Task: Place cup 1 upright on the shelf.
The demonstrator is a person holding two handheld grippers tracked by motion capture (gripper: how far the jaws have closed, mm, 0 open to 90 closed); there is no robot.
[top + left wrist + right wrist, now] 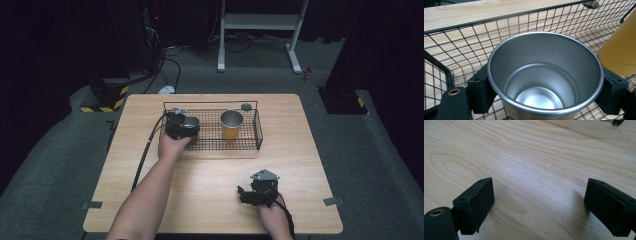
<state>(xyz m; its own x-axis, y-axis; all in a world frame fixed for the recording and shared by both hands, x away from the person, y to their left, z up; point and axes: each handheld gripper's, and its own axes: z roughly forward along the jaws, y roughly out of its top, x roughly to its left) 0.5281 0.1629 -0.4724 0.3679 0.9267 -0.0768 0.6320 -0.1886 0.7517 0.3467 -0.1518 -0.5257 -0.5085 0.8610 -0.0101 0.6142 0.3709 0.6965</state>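
Note:
My left gripper (186,125) is shut on a steel cup (191,122), holding it upright at the left end of the black wire basket (258,131). In the left gripper view the steel cup (545,75) sits between both jaws, its inside bare and shiny. An orange cup with a steel lining (231,124) stands upright in the middle of the basket, and its orange wall (621,47) is just beside the held cup. My right gripper (244,195) rests low over the table near the front edge, open, with only bare wood between its fingers (475,203).
A small dark round disc (246,106) lies on the table just behind the basket. The wooden table (210,200) has open room in front of the basket. A cable (145,155) trails from the left gripper off the table's left side.

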